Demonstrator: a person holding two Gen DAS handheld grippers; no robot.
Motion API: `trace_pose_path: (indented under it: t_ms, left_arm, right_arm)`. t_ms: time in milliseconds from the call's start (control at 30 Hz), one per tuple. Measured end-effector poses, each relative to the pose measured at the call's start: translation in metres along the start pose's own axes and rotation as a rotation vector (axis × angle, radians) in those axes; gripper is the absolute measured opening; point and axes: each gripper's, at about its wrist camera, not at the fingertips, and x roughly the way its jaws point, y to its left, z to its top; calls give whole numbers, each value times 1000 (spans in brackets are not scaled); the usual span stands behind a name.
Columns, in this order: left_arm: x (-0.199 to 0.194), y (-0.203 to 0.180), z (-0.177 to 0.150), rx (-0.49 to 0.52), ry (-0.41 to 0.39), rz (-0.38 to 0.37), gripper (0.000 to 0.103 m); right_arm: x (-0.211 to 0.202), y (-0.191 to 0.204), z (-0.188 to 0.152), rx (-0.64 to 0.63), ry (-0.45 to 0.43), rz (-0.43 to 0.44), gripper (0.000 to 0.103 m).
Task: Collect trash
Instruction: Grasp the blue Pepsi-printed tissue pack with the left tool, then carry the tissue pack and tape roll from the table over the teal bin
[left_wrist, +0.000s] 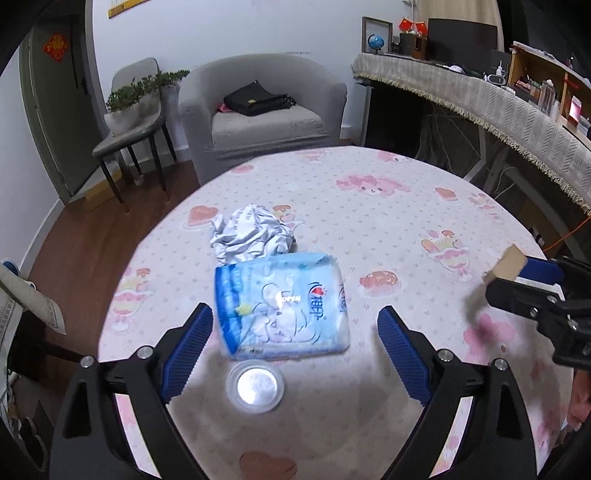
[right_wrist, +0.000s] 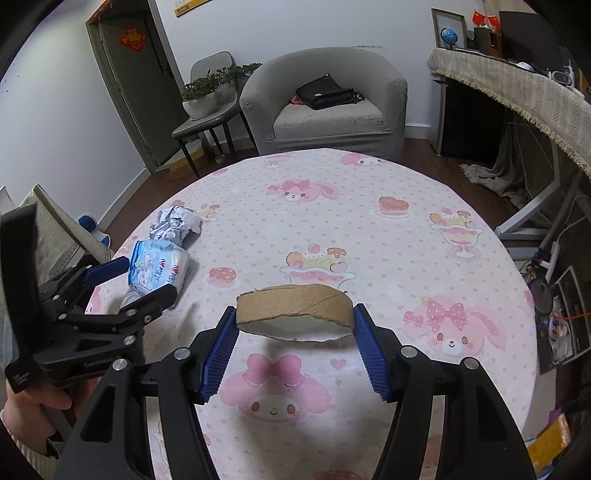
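Note:
A blue and white plastic tissue pack (left_wrist: 282, 304) lies on the pink cartoon tablecloth (left_wrist: 388, 221). My left gripper (left_wrist: 295, 325) is open around its near end, blue pads apart from it on both sides. A crumpled white paper ball (left_wrist: 251, 236) lies just behind the pack, and a clear plastic lid (left_wrist: 255, 386) lies in front of it. My right gripper (right_wrist: 295, 321) is shut on a squashed brown cardboard ring (right_wrist: 293, 301), held above the table. In the right wrist view the pack (right_wrist: 159, 267), the paper ball (right_wrist: 175, 225) and the left gripper (right_wrist: 133, 284) are at the left.
A grey armchair (left_wrist: 258, 114) with a black bag (left_wrist: 255, 98) stands beyond the table, with a chair holding potted plants (left_wrist: 136, 96) beside it. A cloth-covered desk (left_wrist: 480, 96) runs along the right. A hand (right_wrist: 33, 402) holds the left gripper's handle.

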Motion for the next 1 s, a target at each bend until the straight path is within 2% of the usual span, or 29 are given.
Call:
trace_pose_path:
  t_ms: [300,567,700,1000]
  left_arm:
    - [13,3,7,14,33,29,93]
    - [17,15,5,18,65,-18,91]
    - [19,17,4,16,73,-61,76]
    - [3,18,6,-1,42,-72,73]
  right_arm:
    - [3,4,-1,-12,16,19,64]
    - [5,8,-1,-18,20,21,64]
    - [6,9,-1,-18,20,20,64]
    - [4,20,1,-40,14,25,64]
